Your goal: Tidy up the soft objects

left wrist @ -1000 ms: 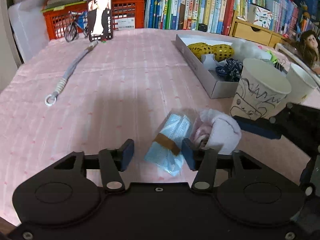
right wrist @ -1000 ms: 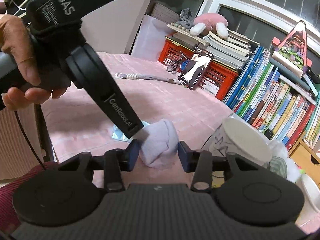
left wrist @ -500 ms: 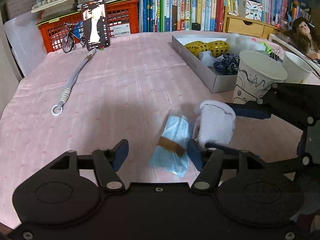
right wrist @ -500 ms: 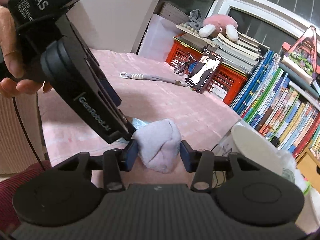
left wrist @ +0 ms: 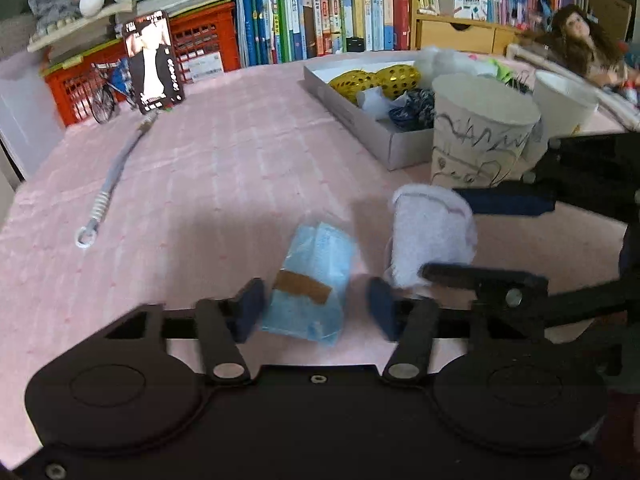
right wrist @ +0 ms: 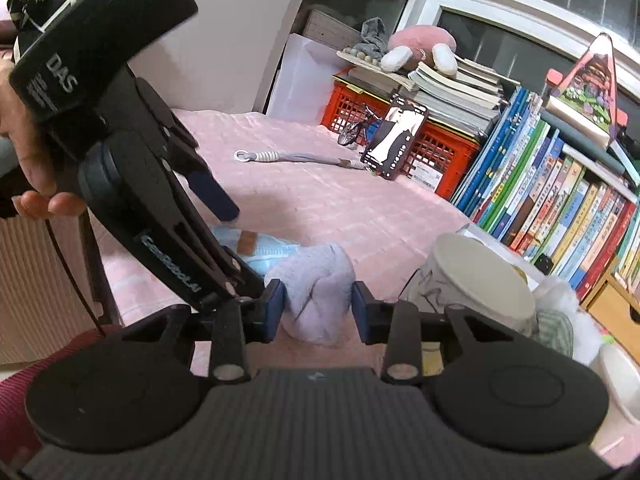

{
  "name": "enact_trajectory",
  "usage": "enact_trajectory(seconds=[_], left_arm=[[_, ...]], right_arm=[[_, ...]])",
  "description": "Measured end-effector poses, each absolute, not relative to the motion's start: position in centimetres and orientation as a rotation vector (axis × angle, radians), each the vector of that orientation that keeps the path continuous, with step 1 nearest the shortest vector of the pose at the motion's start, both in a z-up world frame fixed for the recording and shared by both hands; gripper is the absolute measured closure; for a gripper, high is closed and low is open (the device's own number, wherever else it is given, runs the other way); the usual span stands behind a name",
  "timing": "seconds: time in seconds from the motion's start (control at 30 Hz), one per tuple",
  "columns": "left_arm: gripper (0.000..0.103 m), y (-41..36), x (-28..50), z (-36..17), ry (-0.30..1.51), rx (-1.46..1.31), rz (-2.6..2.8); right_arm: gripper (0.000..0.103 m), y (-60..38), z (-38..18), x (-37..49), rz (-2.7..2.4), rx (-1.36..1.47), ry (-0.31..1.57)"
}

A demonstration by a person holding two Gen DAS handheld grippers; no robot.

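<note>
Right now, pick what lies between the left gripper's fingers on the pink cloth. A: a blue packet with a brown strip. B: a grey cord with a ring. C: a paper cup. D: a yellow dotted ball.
A: in the left wrist view the blue packet with its brown strip lies between the left gripper fingers, whose jaws have just been closing, with gaps showing at both pads.

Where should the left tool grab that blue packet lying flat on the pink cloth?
Grip the blue packet across its short width near the brown tape band, coming from above: it lies flat, long axis pointing away, and the left tool already straddles it.
</note>
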State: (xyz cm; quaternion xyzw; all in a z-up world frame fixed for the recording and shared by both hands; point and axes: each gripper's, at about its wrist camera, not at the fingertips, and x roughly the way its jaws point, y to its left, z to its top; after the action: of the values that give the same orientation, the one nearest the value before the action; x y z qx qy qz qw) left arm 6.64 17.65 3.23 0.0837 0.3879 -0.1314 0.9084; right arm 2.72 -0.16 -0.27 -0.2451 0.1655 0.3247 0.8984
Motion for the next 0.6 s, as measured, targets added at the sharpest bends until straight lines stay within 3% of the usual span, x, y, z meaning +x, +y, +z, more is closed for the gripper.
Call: enact_trajectory(seconds=[0.6], left_arm=[[0.067,16.7,6.1,8.1,0.733,0.074,-0.170]], right_arm=[[0.062,-2.5,2.8,2.2,0.663,-0.378,0.301]])
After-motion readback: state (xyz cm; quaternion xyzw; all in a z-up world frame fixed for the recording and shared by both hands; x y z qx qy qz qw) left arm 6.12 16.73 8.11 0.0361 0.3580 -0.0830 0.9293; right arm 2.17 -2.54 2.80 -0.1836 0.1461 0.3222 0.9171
